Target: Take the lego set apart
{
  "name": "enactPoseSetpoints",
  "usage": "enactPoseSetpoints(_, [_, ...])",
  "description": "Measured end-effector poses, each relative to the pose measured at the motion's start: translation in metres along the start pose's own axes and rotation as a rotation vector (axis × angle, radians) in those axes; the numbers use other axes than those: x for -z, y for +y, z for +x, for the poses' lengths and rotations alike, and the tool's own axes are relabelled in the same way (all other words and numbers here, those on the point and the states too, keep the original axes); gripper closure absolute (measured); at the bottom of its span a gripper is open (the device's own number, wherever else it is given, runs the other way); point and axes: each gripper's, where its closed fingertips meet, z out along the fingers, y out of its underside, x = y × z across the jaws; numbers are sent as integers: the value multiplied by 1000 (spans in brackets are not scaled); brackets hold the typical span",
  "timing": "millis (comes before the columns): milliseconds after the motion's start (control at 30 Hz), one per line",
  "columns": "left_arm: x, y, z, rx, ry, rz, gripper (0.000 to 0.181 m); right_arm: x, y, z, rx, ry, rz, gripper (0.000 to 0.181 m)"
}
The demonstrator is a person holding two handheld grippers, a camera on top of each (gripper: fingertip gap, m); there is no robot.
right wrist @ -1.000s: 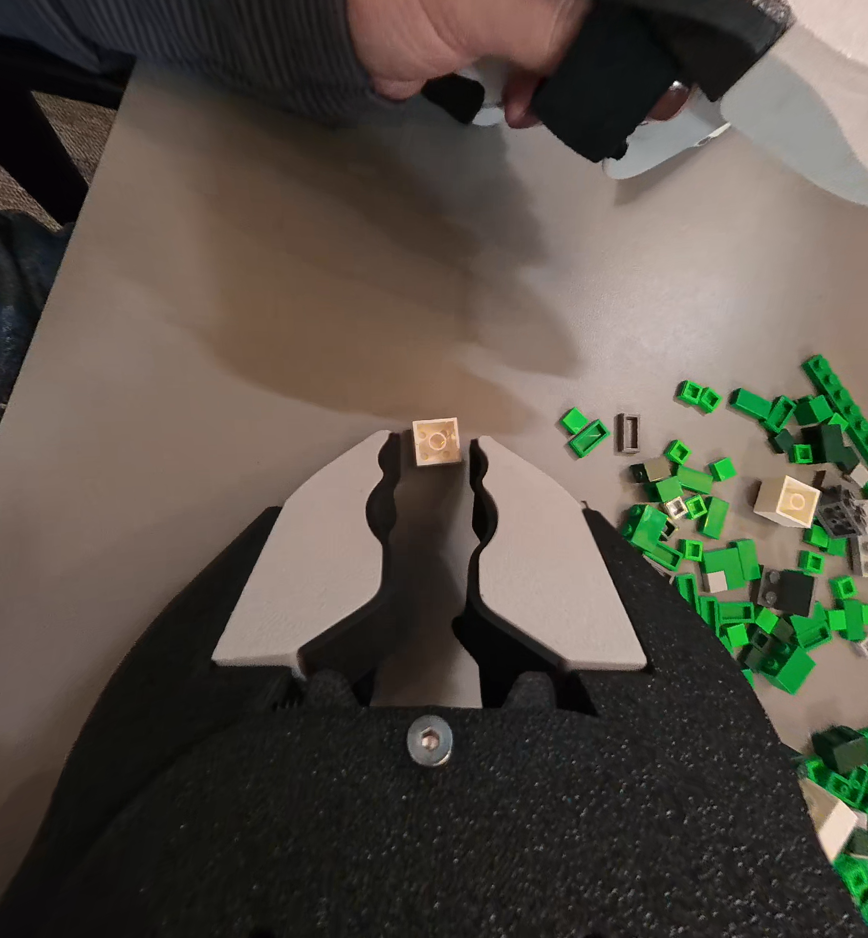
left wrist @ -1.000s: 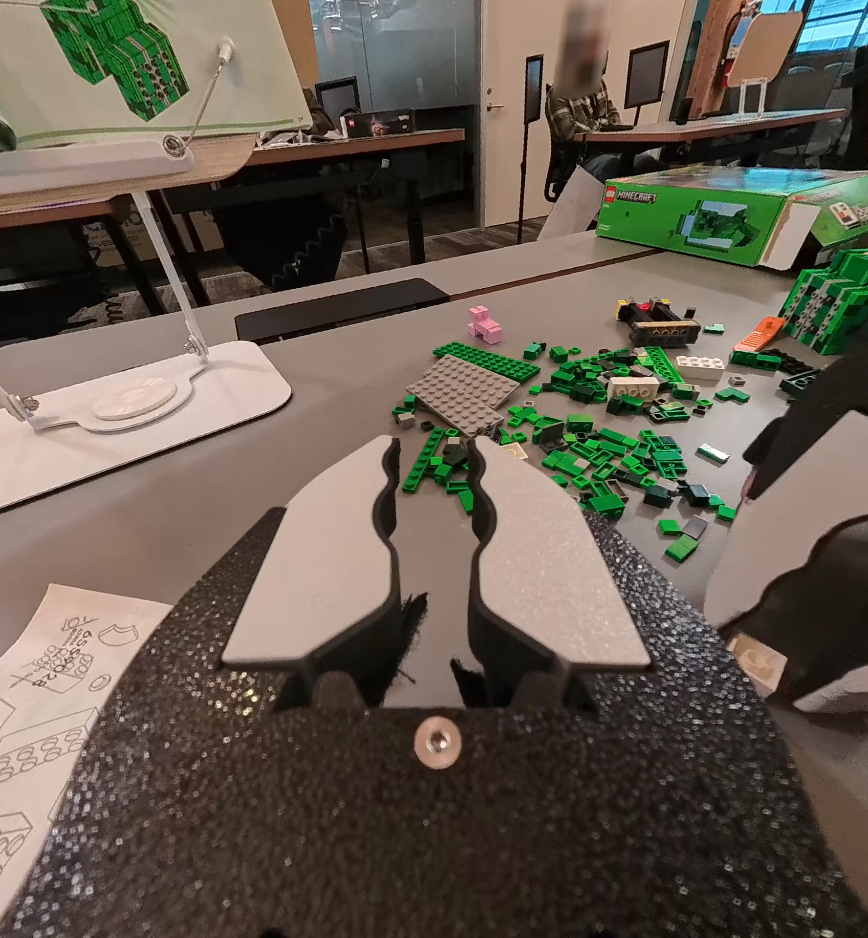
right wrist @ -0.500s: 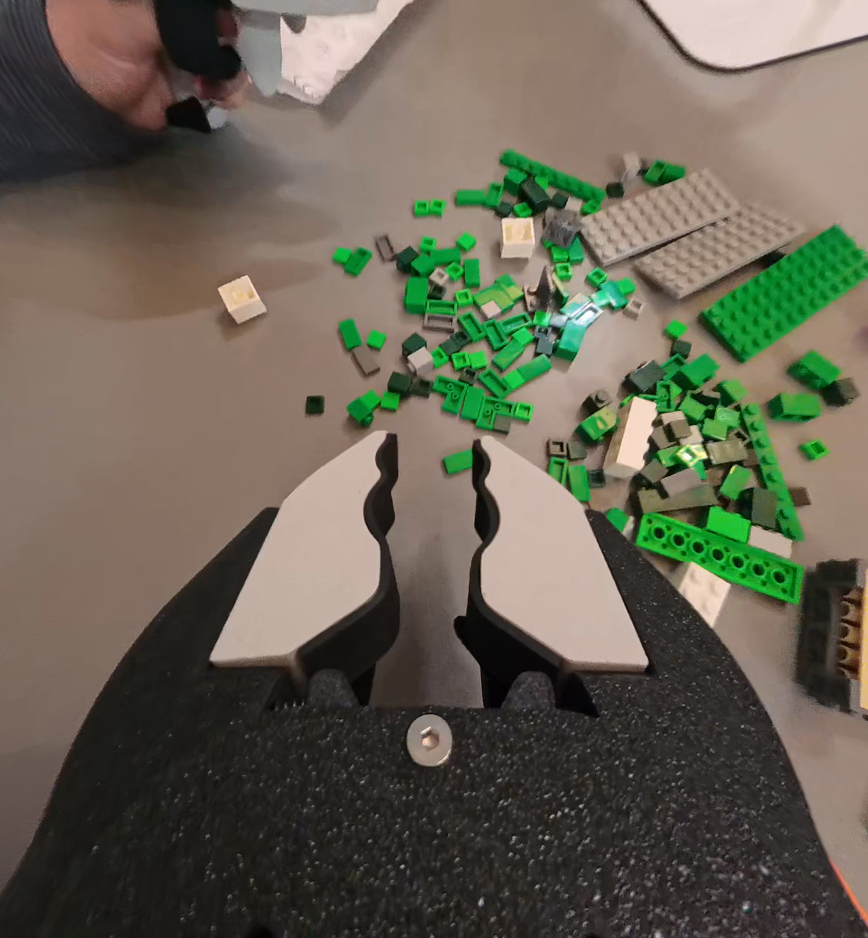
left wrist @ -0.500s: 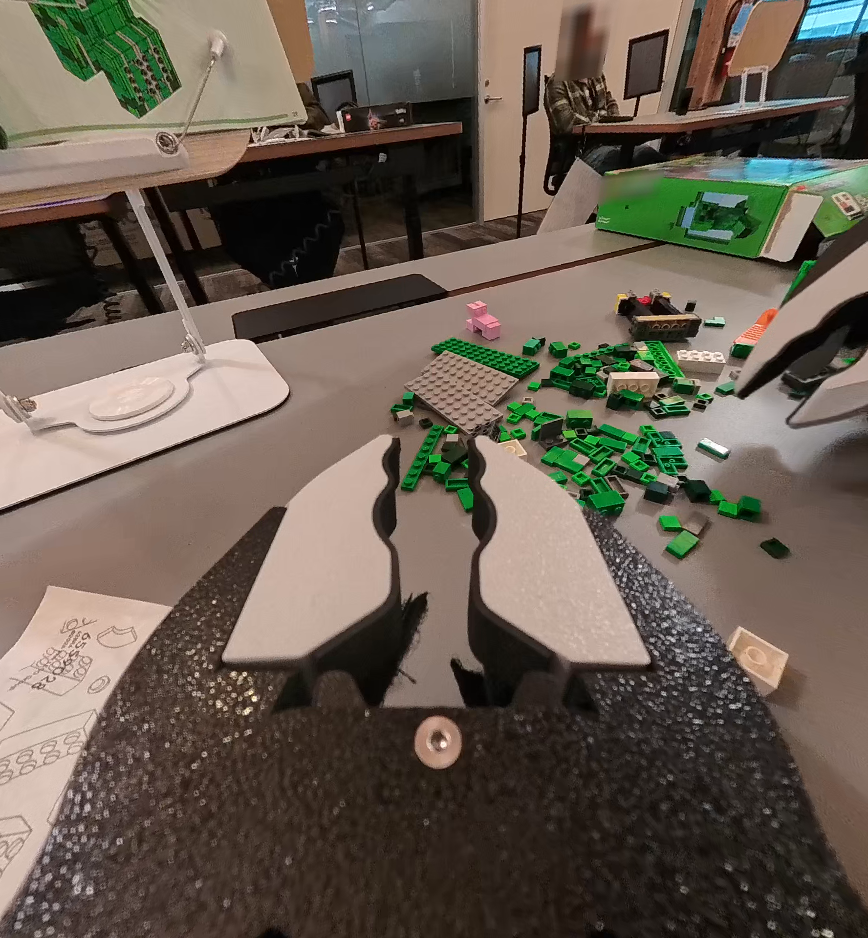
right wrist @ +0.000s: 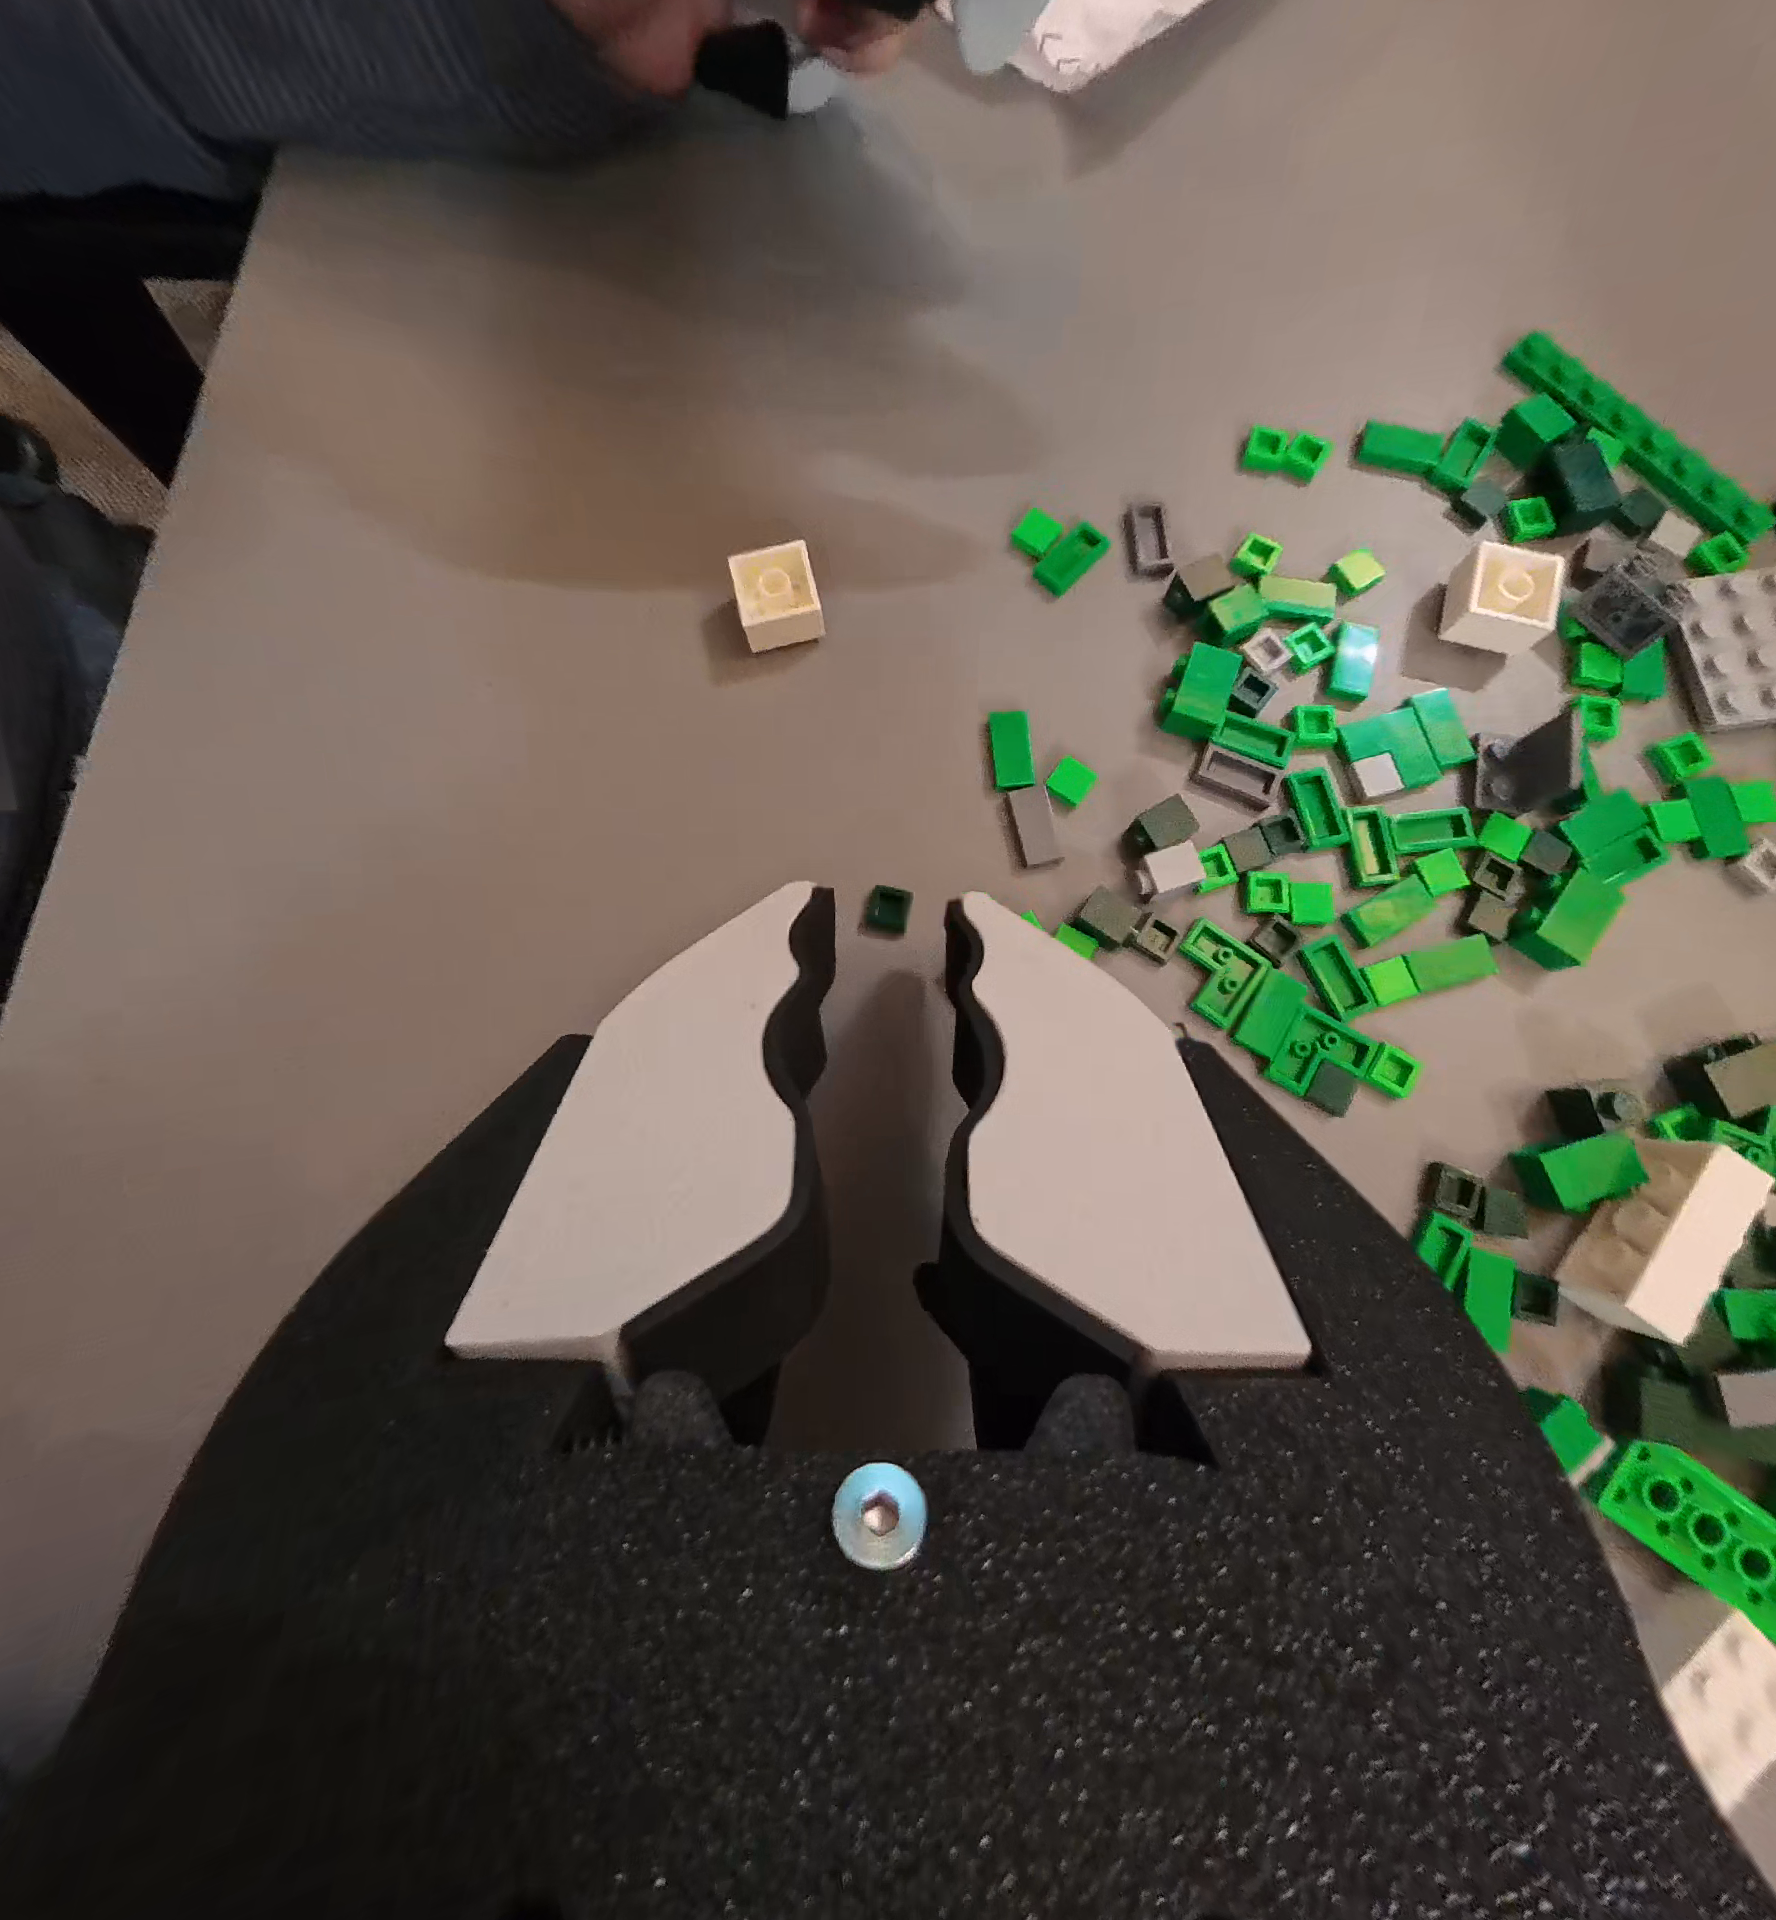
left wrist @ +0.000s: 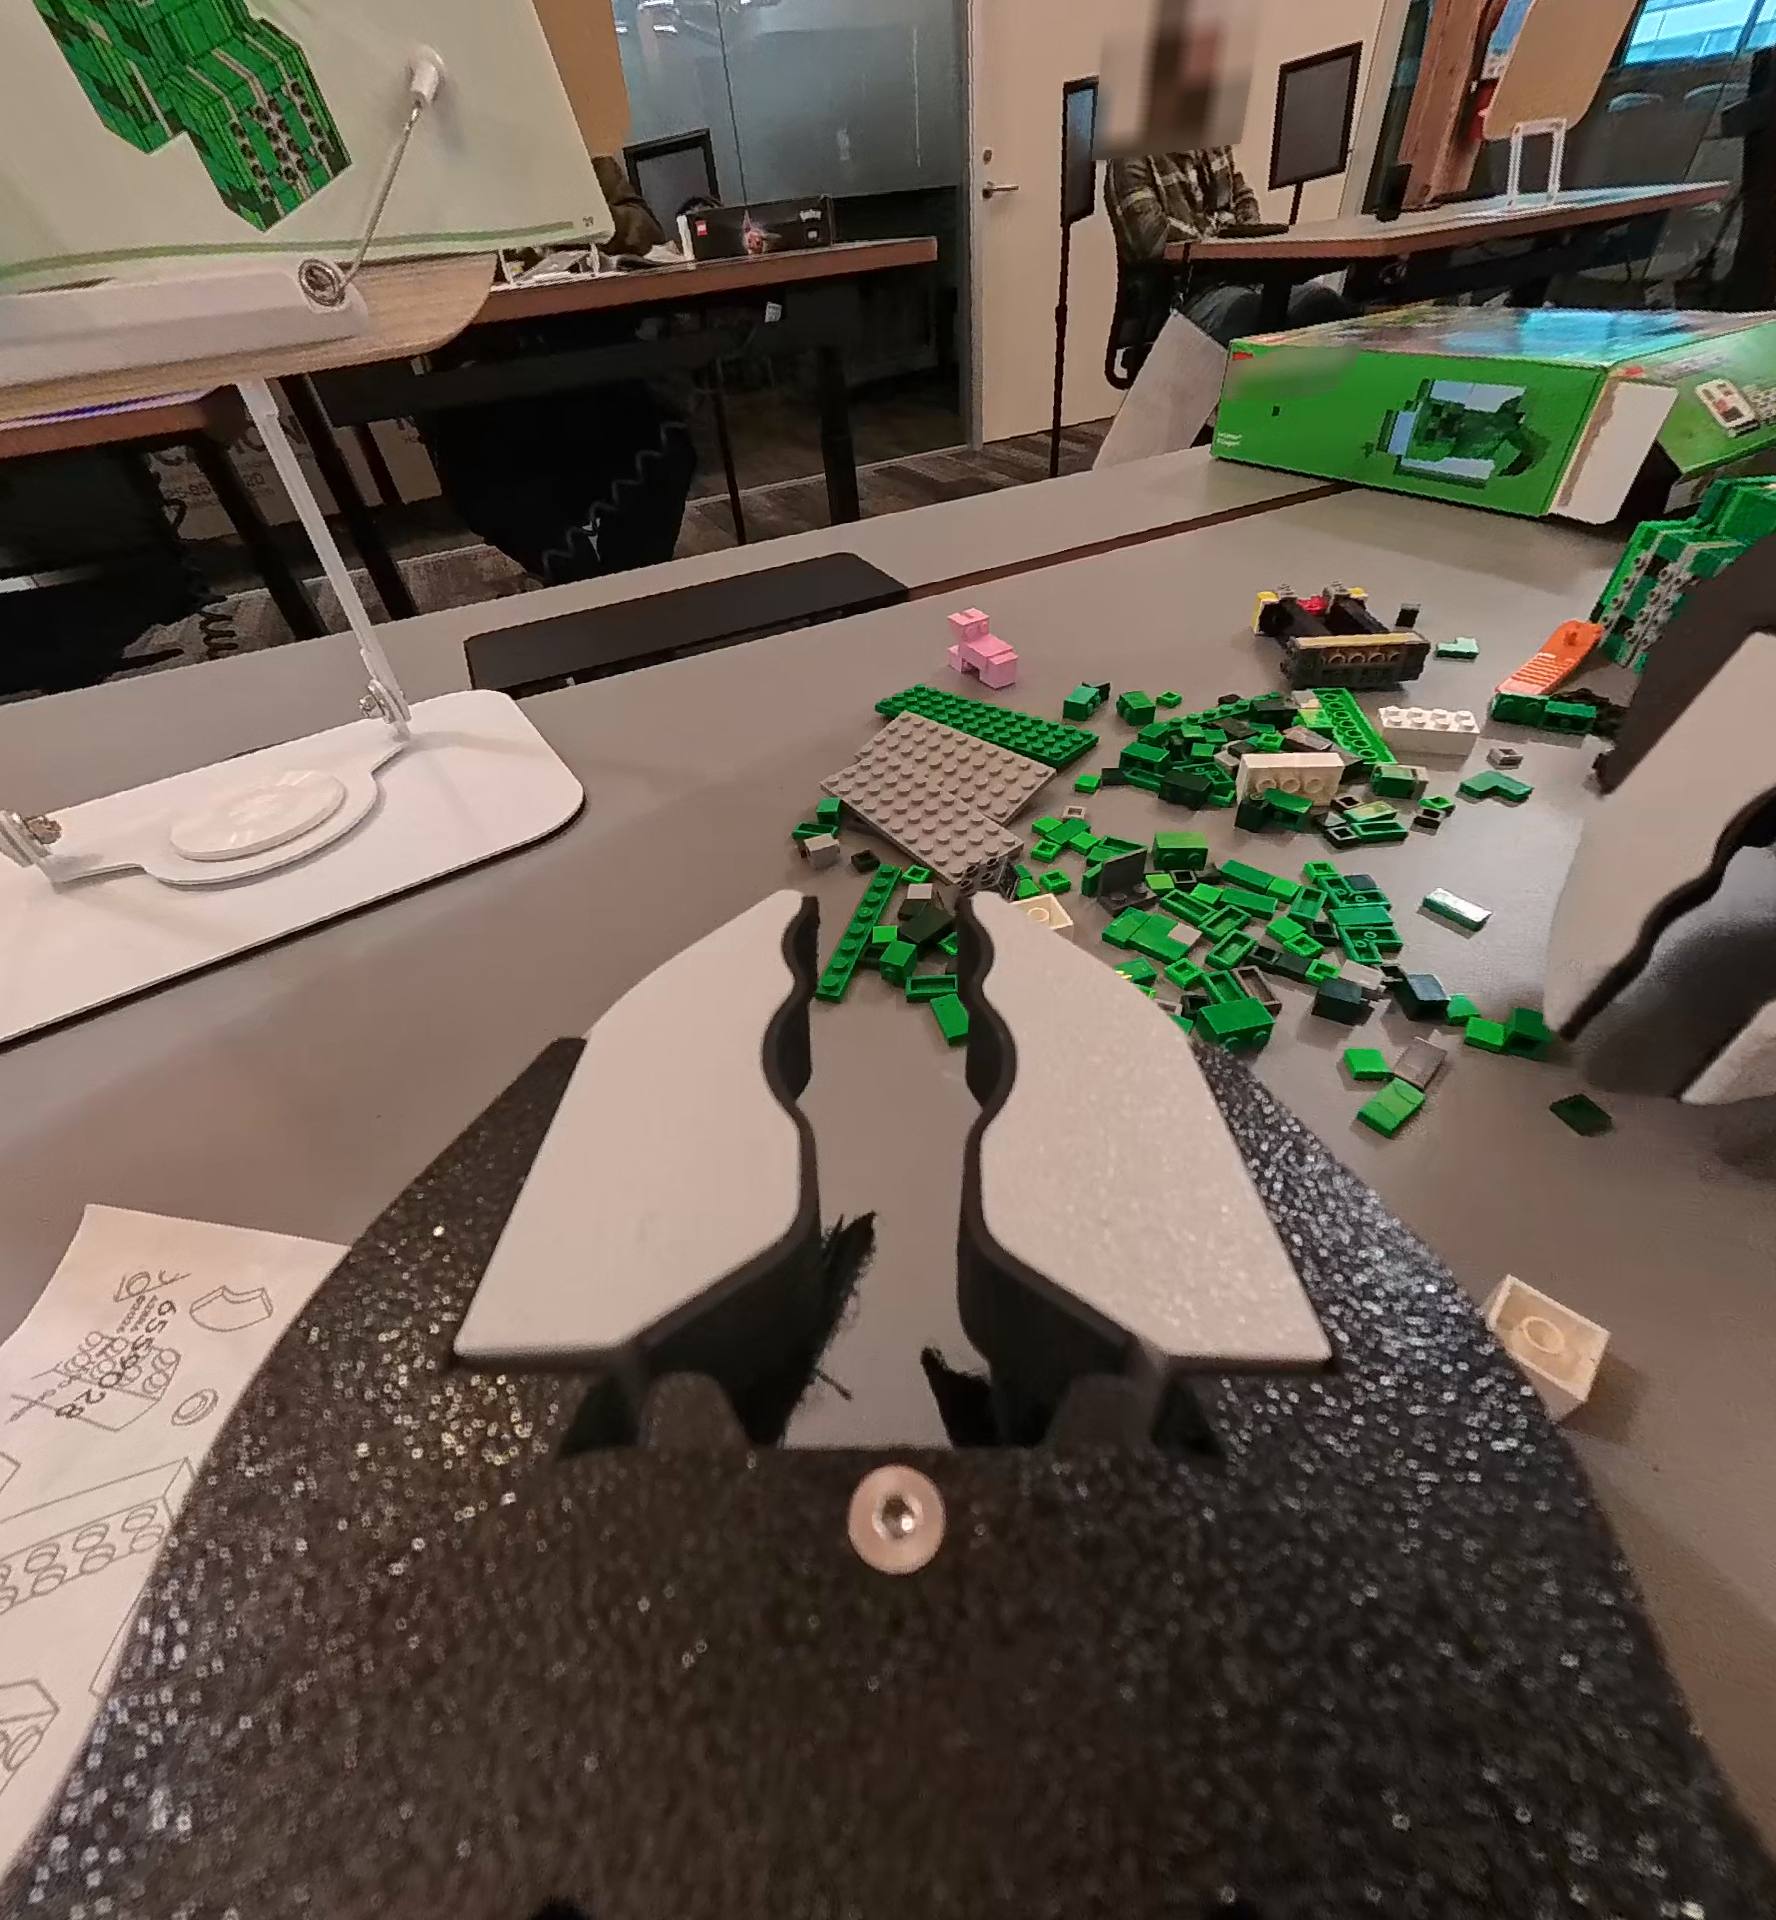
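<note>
Loose green, grey and white lego pieces (left wrist: 1227, 883) lie scattered on the grey table (left wrist: 655, 1039). A still-assembled green block (left wrist: 1694, 561) stands at the far right. My left gripper (left wrist: 889, 914) is open and empty, low over the table short of the pile. My right gripper (right wrist: 889, 914) is open, with a small dark green piece (right wrist: 886, 909) lying on the table between its tips. It also shows at the right of the left wrist view (left wrist: 1694, 883). A white square brick (right wrist: 775, 594) lies alone beyond the right gripper, also seen in the left wrist view (left wrist: 1544, 1345).
A white book stand (left wrist: 240, 821) holds the manual at the left. A printed sheet (left wrist: 53, 1455) lies near the front edge. The green set box (left wrist: 1486, 405), a pink pig (left wrist: 983, 649), grey plates (left wrist: 936, 790) and an orange separator (left wrist: 1554, 655) lie farther back. The table edge (right wrist: 188, 520) is at the left. About 15 cm separates my left fingertips from my right. My right gripper is the nearer one to the white square brick (right wrist: 775, 594): about 7 cm, against 12 cm. It turns up in the left wrist view (left wrist: 1551, 1326) as well.
The right gripper left the white brick on the table, swung out over the pile, then came back with its tips around a small dark green piece. The left gripper barely moved.
</note>
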Motion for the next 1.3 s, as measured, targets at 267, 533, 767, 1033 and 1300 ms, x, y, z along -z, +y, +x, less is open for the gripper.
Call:
enactPoseSetpoints(267, [0, 0, 1, -4, 1, -4, 156, -12, 7, -3, 41, 4, -90, 172])
enactPoseSetpoints(533, [-1, 1, 1, -12, 2, -7, 156, -18, -4, -14, 106, -28, -69, 174])
enactPoseSetpoints(767, [-1, 1, 2, -11, 4, -8, 156, -40, -21, -39, 195, -99, -64, 163])
enactPoseSetpoints(1033, [-1, 1, 2, -14, 6, -9, 156, 4, -13, 26, 30, 191, 44, 167])
enactPoseSetpoints(1300, [-1, 1, 2, -15, 7, -11, 156, 4, 21, 51, -75, 286, -74, 174])
